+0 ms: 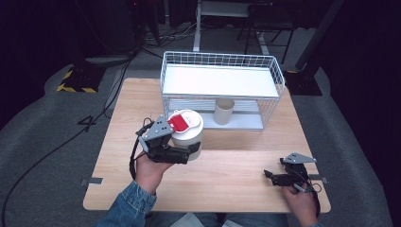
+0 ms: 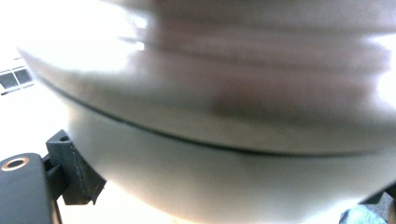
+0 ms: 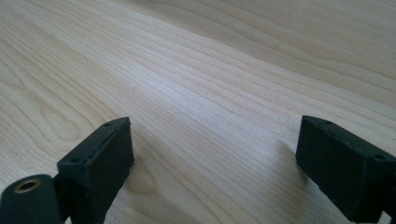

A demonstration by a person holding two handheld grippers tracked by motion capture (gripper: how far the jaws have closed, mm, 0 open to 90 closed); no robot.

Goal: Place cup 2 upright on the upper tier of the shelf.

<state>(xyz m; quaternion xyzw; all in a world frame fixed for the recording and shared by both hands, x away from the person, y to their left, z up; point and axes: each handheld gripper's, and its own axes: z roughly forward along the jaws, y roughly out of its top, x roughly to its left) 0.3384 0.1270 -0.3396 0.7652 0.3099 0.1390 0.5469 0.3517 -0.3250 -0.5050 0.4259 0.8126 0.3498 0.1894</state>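
My left tongs (image 1: 191,150) were clamped on the white cup (image 1: 187,135) — a lidded one with a red label on top — holding it above the wooden surface (image 1: 227,179), just in front of the wire rack (image 1: 222,90). In the left gripper view its pale wall sat blurred between the jaws. My right tongs (image 1: 270,176) rested low over the surface, jaws apart, holding nothing.

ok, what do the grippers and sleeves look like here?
Both grippers, left gripper and right gripper, are black with two blocky jaws, each topped by a grey three-cornered plate. A black cable loops from each. A brass-ringed hole shows on the bodies. The left sleeve is blue denim.
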